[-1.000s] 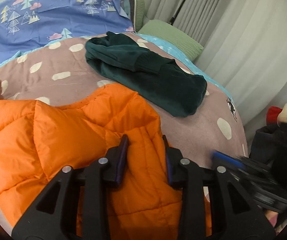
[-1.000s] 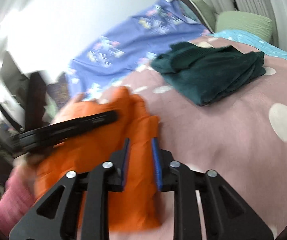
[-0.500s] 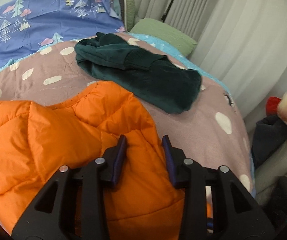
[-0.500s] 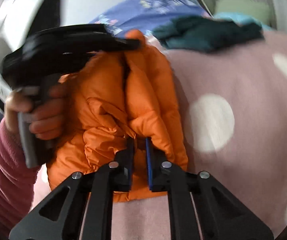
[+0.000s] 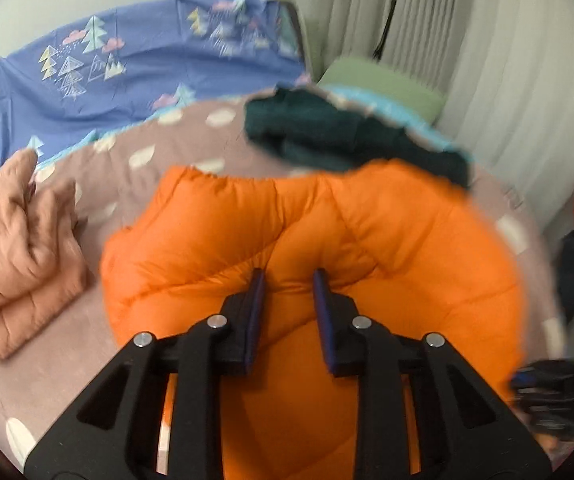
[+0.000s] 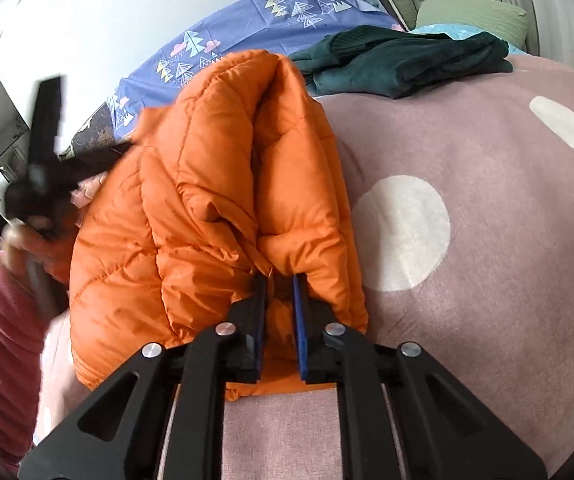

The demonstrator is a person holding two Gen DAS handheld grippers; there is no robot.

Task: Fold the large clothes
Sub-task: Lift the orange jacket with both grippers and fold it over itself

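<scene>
An orange puffer jacket (image 5: 307, 240) lies bunched on the mauve spotted bedspread (image 5: 159, 160). My left gripper (image 5: 286, 280) has its jaws pressed into the jacket's fabric with a bulge of it between them. My right gripper (image 6: 279, 280) is shut on the jacket's near edge (image 6: 279, 304), and the jacket (image 6: 215, 184) stands up in a tall fold in front of it. The left gripper (image 6: 47, 160) shows blurred at the jacket's far left side in the right wrist view.
A dark green garment (image 6: 403, 60) lies folded farther back on the bedspread (image 6: 487, 184). A folded peach quilted garment (image 5: 11, 248) lies to the left. A blue tree-print sheet (image 5: 139, 68) and a green pillow (image 5: 383, 84) are at the back, with curtains (image 5: 507, 80) on the right.
Both grippers have closed in on the jacket and lifted it; it now stands bunched in a taller fold. The left wrist view has swung, bringing the peach garment into sight.
</scene>
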